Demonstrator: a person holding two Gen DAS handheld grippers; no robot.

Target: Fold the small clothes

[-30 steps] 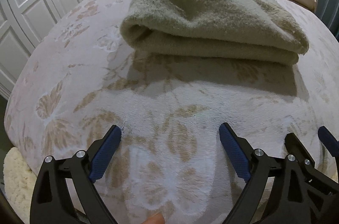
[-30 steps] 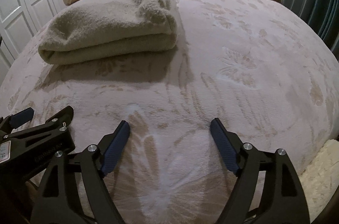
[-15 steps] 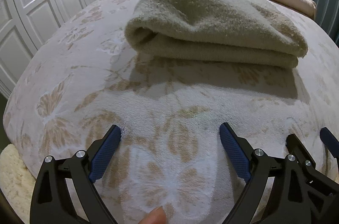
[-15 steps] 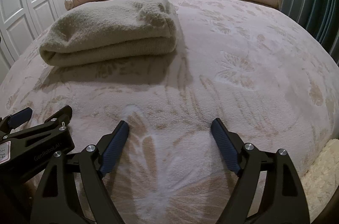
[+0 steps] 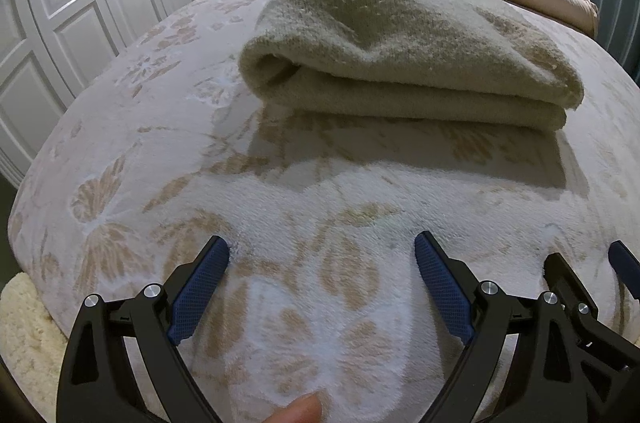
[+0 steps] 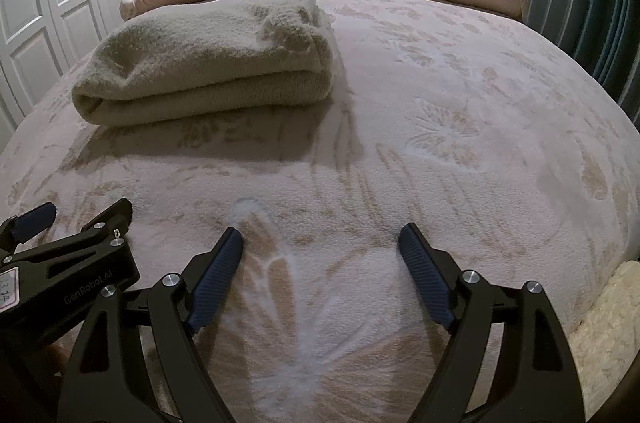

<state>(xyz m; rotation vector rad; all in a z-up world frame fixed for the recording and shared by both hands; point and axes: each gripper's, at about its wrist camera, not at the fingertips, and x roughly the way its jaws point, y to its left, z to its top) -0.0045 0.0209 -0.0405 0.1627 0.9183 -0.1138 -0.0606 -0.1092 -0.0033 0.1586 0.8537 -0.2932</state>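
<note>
Nothing has moved on the bed (image 5: 120, 159); the folded beige sweater (image 5: 400, 63) lies there. Left gripper (image 5: 322, 251) and right gripper (image 6: 320, 243) hover with jaws wide, holding nothing.

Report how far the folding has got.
Done: the beige garment lies folded in a neat stack on the bed cover. In hand: nothing; the left gripper and right gripper are open over bare cover. Left: no unfolded clothes are in view.
</note>
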